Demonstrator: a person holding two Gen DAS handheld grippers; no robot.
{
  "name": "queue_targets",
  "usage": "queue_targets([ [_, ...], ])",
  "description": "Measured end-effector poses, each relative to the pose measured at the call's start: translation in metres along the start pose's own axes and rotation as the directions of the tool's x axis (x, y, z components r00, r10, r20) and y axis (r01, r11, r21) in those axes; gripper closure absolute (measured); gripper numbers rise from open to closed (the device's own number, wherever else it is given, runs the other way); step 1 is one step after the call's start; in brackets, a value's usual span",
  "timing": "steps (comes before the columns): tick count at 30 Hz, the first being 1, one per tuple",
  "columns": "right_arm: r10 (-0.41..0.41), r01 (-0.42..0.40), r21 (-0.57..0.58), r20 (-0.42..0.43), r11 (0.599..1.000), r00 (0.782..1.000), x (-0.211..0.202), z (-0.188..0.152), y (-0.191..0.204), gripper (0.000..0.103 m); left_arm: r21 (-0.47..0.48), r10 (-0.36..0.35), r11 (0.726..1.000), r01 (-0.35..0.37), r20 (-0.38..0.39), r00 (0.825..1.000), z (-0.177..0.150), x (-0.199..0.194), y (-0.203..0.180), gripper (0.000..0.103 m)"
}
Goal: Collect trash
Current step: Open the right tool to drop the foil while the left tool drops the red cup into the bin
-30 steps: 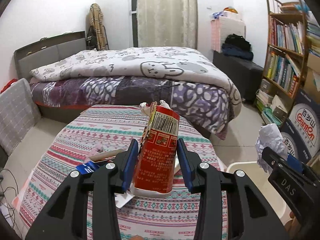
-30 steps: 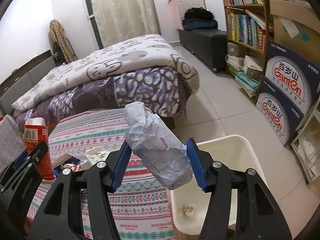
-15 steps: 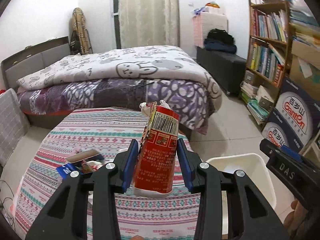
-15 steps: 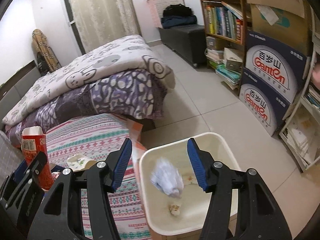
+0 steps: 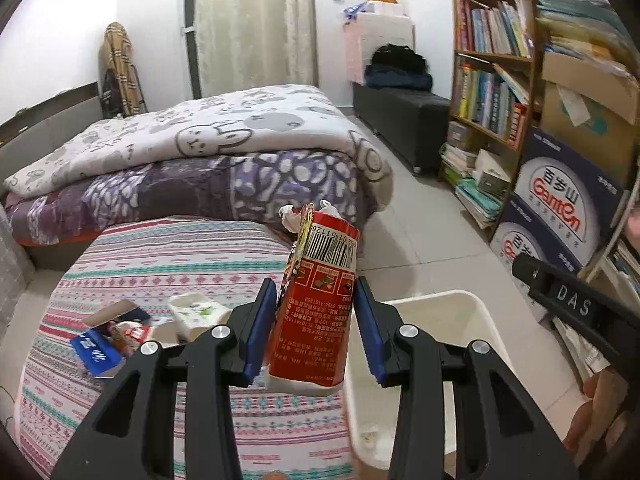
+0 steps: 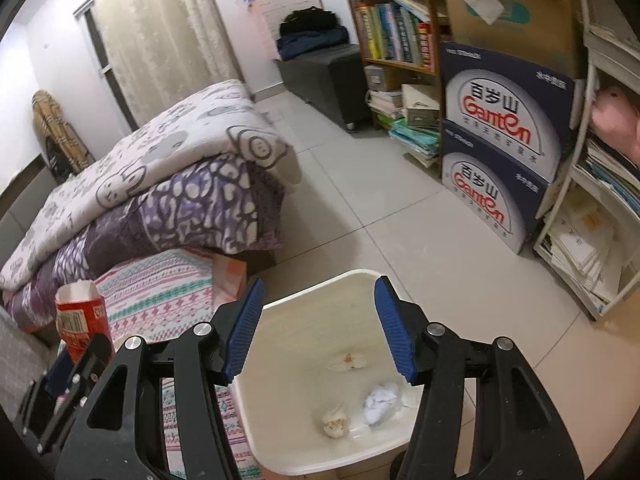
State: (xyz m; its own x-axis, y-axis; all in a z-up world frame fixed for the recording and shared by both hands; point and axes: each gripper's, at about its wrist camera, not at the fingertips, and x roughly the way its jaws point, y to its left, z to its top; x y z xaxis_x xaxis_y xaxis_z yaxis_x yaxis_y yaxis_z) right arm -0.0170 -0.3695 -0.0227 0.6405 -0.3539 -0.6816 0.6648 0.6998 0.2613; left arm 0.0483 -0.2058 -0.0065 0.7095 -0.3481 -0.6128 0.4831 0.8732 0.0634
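- Centrally, our left gripper [image 5: 316, 320] clamps its fingers on a red carton [image 5: 316, 304], at the white bin's [image 5: 460, 300] edge.
- Our right gripper [image 6: 320, 324] hangs empty, fingers apart, above crumpled paper [image 6: 380, 402] inside.

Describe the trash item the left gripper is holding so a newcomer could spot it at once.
Start at the striped tablecloth in front of the bed. Above its right edge, beside the white bin, the left gripper clamps a red carton. It alone stands upright, torn open on top, with a barcode.
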Motion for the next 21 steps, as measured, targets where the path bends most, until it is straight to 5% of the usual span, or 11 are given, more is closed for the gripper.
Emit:
queue_targets([
  [15,-0.101,0.095,0.198,0.019,0.976,0.995,-0.007,0.015,-0.080,0.012,0.052,-0.186,0.980,0.193,-0.118,0.975,-0.015,0.026,-0.068,0.056],
  [21,-0.111,0.105,0.257,0.009,0.961,0.994,-0.007,0.019,-0.102,0.008,0.084,-0.240,0.964,0.253,-0.140,0.961,-0.023,0.031,-0.090,0.045],
])
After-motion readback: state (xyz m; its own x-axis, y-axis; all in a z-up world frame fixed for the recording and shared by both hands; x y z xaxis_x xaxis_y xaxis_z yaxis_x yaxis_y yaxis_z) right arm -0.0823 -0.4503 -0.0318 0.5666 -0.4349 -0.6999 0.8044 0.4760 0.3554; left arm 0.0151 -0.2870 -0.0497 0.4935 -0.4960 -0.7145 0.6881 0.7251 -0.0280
